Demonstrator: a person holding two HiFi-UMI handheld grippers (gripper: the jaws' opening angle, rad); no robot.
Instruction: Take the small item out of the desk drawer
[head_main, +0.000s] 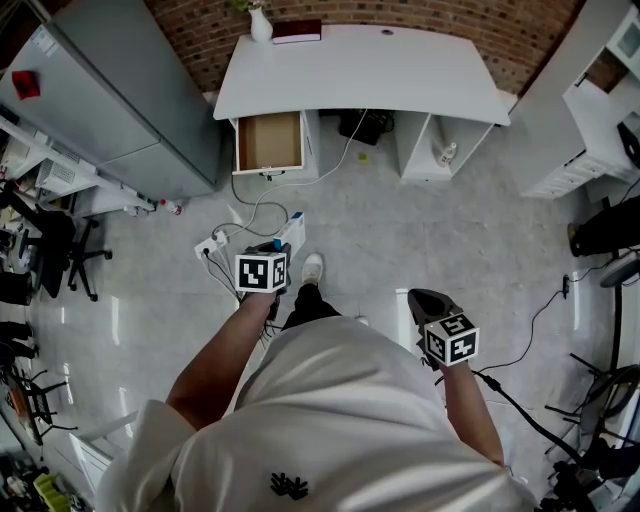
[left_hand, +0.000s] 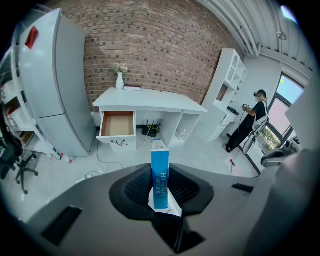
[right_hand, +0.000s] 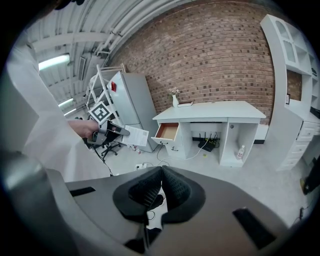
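Standing well back from the white desk (head_main: 360, 70), you hold the left gripper (left_hand: 160, 189) out in front of you, its jaws partly closed and pressing on a box (left_hand: 160, 170). It is a slim blue and white carton, upright between the 2 pads, with its narrow blue edge facing the left gripper view. The box is therefore clear of the drawer (head_main: 268, 142) and well apart from it, above the pale floor. That drawer is pulled out under the desk's left end as you face it, showing a brown bottom. The right gripper (right_hand: 159, 192) hangs lower at your right side, its jaws pressed together with nothing between them. On the desktop's back left corner stand a white vase (head_main: 260, 22) and, just beside it, a dark book (head_main: 297, 31). A grey fridge (head_main: 120, 100) stands left of the desk against a brick wall. On the floor near your left gripper lies a power strip (head_main: 210, 245) with a cable running toward the desk. In the left gripper view, 1 other person (left_hand: 250, 120) stands far off at the right.
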